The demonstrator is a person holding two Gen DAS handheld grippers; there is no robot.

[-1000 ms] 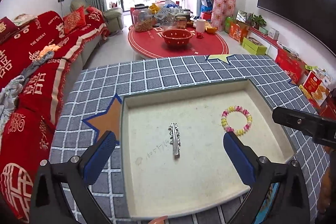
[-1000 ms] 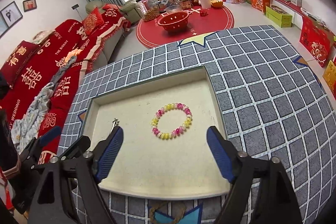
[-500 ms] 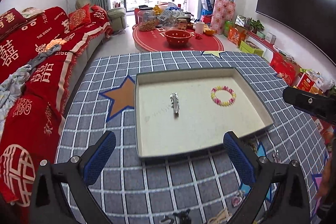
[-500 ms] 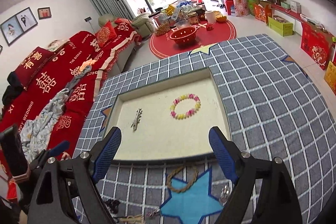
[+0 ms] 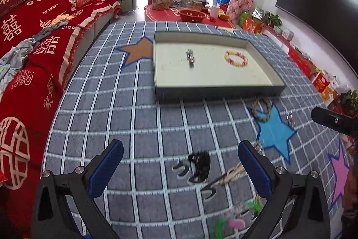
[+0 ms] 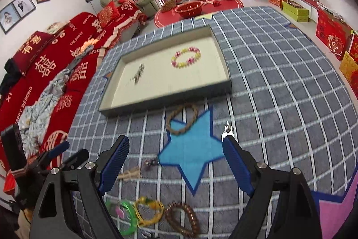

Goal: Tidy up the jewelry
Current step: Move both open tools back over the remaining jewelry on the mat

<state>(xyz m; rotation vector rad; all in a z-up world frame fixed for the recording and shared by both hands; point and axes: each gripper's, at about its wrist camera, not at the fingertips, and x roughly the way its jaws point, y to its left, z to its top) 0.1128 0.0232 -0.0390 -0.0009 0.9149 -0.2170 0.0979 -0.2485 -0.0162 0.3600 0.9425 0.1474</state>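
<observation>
A shallow grey tray (image 5: 221,91) (image 6: 165,102) with a cream floor lies on the checked rug and holds a pink-and-yellow bead bracelet (image 5: 236,58) (image 6: 185,57) and a silver clip (image 5: 190,57) (image 6: 138,74). Loose jewelry lies on the rug in front of the tray: a woven rope bracelet (image 5: 261,108) (image 6: 182,119), a black hair clip (image 5: 197,166), a beige clip (image 5: 230,174), a brown bead bracelet (image 6: 185,220), a yellow bangle (image 6: 148,209). My left gripper (image 5: 180,168) is open over the black clip. My right gripper (image 6: 175,166) is open above the blue star, holding nothing.
The grey checked rug (image 5: 125,109) has blue, orange and pink star patches. A red-covered sofa (image 5: 29,37) runs along the left. A red round table (image 6: 197,8) with a red bowl stands behind. Boxes line the right wall (image 6: 331,37).
Both grippers have pulled back from over the tray toward the near part of the rug, so the tray looks farther away and the loose jewelry has come into view. Both stay open.
</observation>
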